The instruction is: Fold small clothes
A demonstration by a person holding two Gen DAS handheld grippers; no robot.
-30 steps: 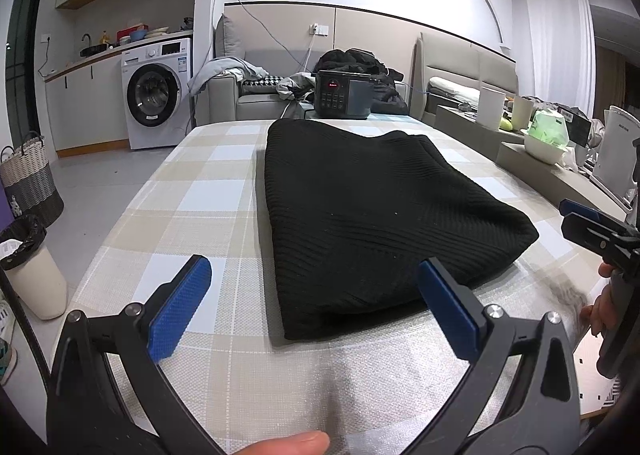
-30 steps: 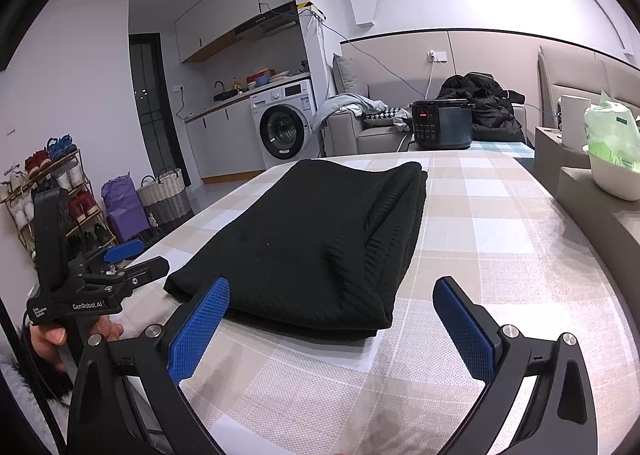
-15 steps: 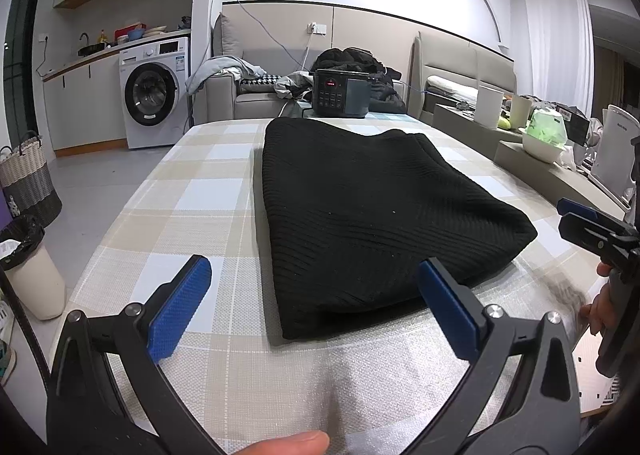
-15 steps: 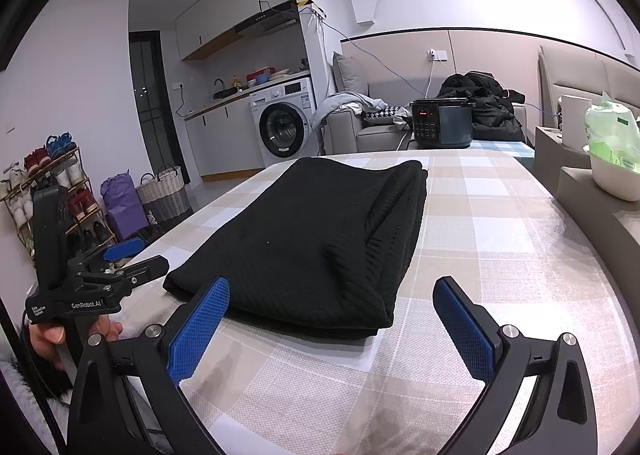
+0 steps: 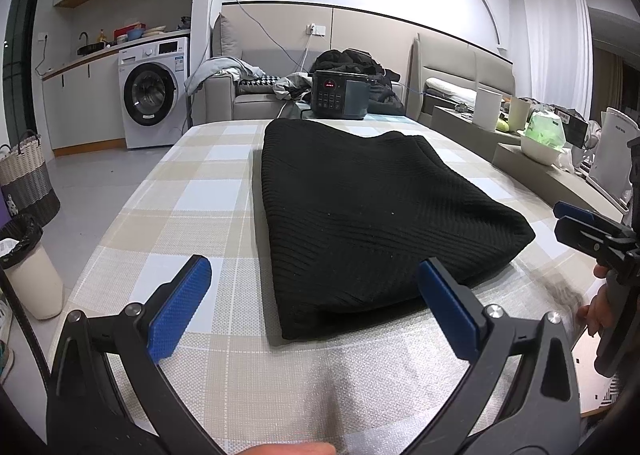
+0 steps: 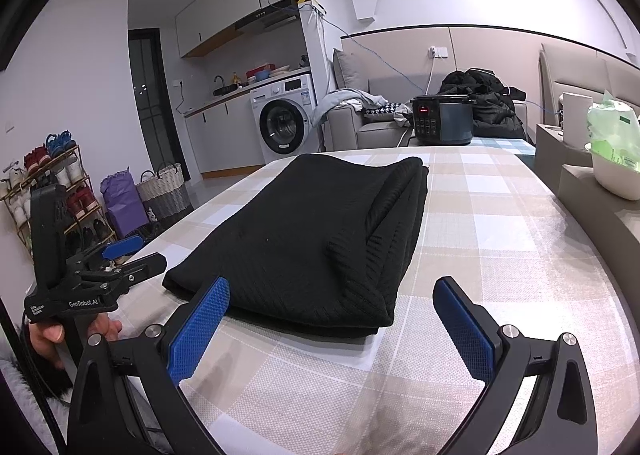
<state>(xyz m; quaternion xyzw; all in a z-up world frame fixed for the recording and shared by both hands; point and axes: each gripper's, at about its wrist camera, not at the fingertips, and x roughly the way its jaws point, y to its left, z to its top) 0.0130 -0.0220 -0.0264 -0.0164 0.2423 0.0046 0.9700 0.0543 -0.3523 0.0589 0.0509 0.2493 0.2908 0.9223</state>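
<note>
A black ribbed knit garment [image 5: 368,211] lies folded into a thick rectangle on the checked tablecloth [image 5: 192,195]; it also shows in the right wrist view [image 6: 316,239]. My left gripper [image 5: 316,307] is open and empty, hovering just short of the garment's near edge. My right gripper [image 6: 332,327] is open and empty, facing the garment's near corner. Each gripper shows in the other's view, the left one [image 6: 120,255] at the table's edge and the right one [image 5: 588,227] at the far right.
A black cooker [image 5: 338,95] stands at the table's far end. A side ledge holds a white bowl with green bags [image 6: 612,159]. A washing machine [image 5: 154,95], woven baskets [image 6: 164,195], a bin [image 5: 28,267] and a shoe rack [image 6: 48,183] stand off the table.
Both grippers stay open and nearly still. The views have shifted very slightly; the garment has not moved.
</note>
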